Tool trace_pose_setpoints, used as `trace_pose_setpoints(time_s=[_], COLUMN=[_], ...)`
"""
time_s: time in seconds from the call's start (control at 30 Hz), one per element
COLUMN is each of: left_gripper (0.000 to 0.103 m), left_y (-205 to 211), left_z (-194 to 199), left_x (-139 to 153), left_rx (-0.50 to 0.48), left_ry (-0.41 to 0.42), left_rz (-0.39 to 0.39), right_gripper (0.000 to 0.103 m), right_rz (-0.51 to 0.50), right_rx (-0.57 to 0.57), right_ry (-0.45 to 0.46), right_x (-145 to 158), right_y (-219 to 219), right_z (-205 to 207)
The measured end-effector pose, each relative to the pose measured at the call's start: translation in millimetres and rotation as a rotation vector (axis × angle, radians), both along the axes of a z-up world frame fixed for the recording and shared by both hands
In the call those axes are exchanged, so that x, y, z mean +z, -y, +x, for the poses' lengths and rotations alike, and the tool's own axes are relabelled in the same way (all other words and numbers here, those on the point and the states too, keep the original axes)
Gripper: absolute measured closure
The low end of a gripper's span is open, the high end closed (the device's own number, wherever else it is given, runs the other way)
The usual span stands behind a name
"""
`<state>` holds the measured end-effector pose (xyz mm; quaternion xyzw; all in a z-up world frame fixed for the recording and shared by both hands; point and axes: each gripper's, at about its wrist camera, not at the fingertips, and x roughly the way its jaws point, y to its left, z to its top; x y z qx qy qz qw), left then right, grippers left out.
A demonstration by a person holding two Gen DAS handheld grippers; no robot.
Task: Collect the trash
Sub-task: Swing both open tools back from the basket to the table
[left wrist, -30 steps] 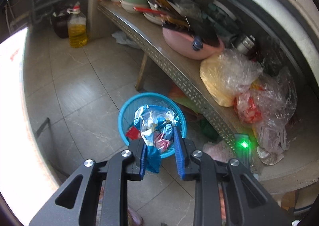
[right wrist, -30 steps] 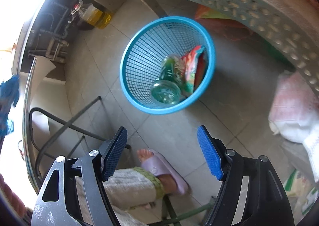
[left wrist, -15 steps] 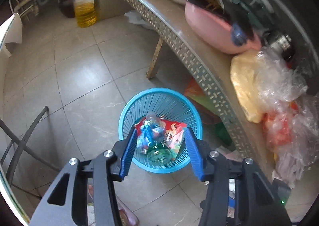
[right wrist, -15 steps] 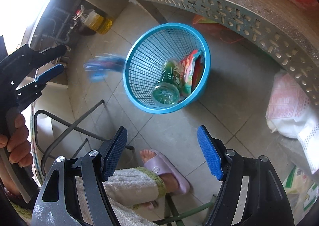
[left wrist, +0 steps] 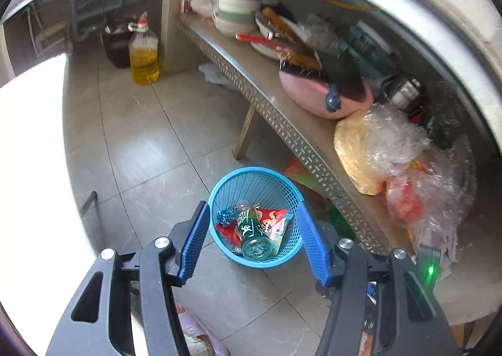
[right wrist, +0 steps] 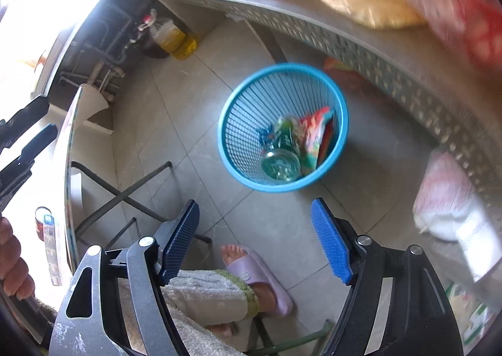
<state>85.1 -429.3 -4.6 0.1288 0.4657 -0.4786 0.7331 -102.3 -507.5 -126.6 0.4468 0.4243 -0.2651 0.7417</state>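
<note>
Left gripper [left wrist: 252, 241]: jaws opening, nothing between pads, poised above basket [left wrist: 284, 185]. Right gripper [right wrist: 255, 238]: jaws opening too, empty, over floor [right wrist: 194, 124] near basket. Blue wrapper [left wrist: 226, 215] lies released inside basket, at left, beside green bottle [left wrist: 252, 232] and red snack packet [left wrist: 276, 221]. Basket stands on tiled floor just beside perforated shelf [left wrist: 295, 133]. Slippered foot [right wrist: 257, 274] below right gripper.
</note>
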Motion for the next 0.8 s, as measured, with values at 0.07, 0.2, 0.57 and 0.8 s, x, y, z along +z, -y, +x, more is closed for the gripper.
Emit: trace_pose_setpoints(time_s=[0.07, 0.2, 0.57, 0.8], left_gripper=[0.045, 0.041, 0.036, 0.034], left_y=[-18, -57, -182, -263], left_z=[-2, -7, 13, 18], left_x=[10, 26, 44, 48], left_rx=[0.008, 0.025, 0.203, 0.304], left_ry=[0.029, 0.117, 0.15, 0.172], left_rz=[-0.016, -0.033, -0.068, -0.098], right_gripper=[0.027, 0.022, 0.008, 0.008], right_rz=[-0.05, -0.141, -0.381, -0.603], right_rx=[0.023, 0.093, 0.24, 0.332], right_ry=[-0.002, 0.003, 0.017, -0.093], right_x=[12, 34, 101, 123], right_y=[-8, -25, -84, -129], right_z=[6, 24, 63, 93])
